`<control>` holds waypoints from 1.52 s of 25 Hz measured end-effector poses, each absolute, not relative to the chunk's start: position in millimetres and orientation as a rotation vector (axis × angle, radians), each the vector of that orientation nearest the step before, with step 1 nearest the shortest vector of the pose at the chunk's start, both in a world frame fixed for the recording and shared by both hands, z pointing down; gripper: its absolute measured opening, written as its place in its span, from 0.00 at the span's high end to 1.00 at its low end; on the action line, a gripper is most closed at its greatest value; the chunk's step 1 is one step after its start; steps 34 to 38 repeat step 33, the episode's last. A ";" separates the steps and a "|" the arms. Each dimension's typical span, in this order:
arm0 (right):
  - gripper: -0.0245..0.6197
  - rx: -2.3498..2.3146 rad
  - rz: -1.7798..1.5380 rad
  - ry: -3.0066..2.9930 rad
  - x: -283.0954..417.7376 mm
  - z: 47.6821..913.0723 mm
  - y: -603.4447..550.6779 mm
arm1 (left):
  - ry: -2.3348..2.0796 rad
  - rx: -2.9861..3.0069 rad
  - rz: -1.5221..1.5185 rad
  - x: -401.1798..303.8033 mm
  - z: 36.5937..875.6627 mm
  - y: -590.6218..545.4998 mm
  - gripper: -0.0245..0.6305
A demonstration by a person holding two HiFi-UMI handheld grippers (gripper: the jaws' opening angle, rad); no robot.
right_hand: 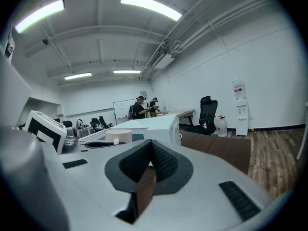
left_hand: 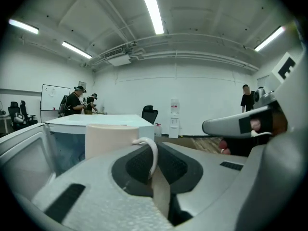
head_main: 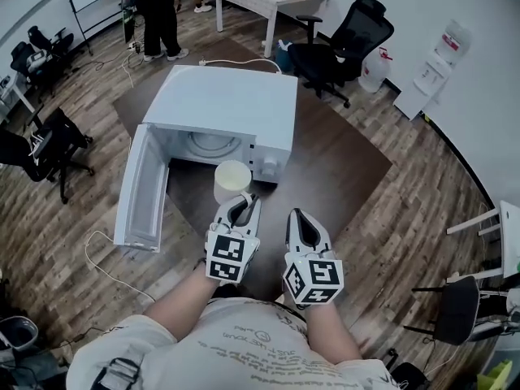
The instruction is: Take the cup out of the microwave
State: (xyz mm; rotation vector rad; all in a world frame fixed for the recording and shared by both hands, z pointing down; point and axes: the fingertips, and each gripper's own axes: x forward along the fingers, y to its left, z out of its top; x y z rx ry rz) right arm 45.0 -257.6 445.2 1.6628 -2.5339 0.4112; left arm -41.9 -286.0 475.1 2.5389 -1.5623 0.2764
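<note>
Cup (head_main: pixel 232 180): upright, just outside microwave (head_main: pixel 231 104) mouth.
Left gripper (head_main: pixel 242 205): nearer; jaws pinched its handle (left_hand: pixel 153 153).
Right gripper (head_main: pixel 298 220): jaws together, empty.

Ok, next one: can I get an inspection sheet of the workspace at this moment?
Surface: brown table, microwave on it, door swung open.
Job's things: cup in front of the microwave's opening, lifted by its handle.
Clutter: nothing seen.
Grippers: left gripper shut on the handle; right gripper shut, empty.
Cables: white cable on the table behind the microwave; floor cable near the door.
Surroundings: office chair, water dispenser, jug, people standing far off.
</note>
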 end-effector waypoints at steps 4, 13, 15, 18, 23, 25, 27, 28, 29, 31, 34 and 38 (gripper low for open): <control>0.94 1.766 0.393 -2.515 74.9 438.0 -255.0 | -1.494 2.605 0.260 -7.6 457.6 -274.8 0.91; 0.94 1.928 0.344 -2.431 125.2 428.6 -243.0 | -1.373 2.700 0.261 45.1 437.1 -261.2 0.91; 0.94 1.951 0.344 -2.420 133.1 427.2 -241.4 | -1.346 2.732 0.254 56.1 436.1 -259.1 0.91; 0.94 1.978 0.340 -2.407 142.6 425.8 -238.9 | -1.305 2.771 0.259 69.6 434.1 -255.4 0.91; 0.94 2.004 0.332 -2.389 150.9 423.1 -237.9 | -1.254 2.805 0.267 83.2 432.2 -253.6 0.91; 0.94 2.011 0.325 -2.383 153.1 422.1 -238.6 | -1.244 2.808 0.269 85.8 432.4 -254.9 0.91; 0.94 2.018 0.320 -2.377 155.8 421.9 -239.2 | -1.235 2.812 0.268 88.0 432.8 -256.4 0.91; 0.94 2.021 0.318 -2.374 156.7 421.8 -239.5 | -1.228 2.814 0.270 89.0 434.0 -256.8 0.91; 0.94 2.022 0.317 -2.372 157.3 421.6 -239.9 | -1.221 2.814 0.273 89.6 435.3 -257.4 0.91; 0.94 2.024 0.313 -2.368 157.2 421.1 -241.0 | -1.216 2.809 0.272 89.5 435.9 -259.1 0.91; 0.94 2.024 0.310 -2.363 156.6 420.5 -242.2 | -1.215 2.802 0.266 88.8 435.4 -261.2 0.91; 0.94 2.024 0.310 -2.363 156.6 420.5 -242.2 | -1.215 2.802 0.266 88.8 435.4 -261.2 0.91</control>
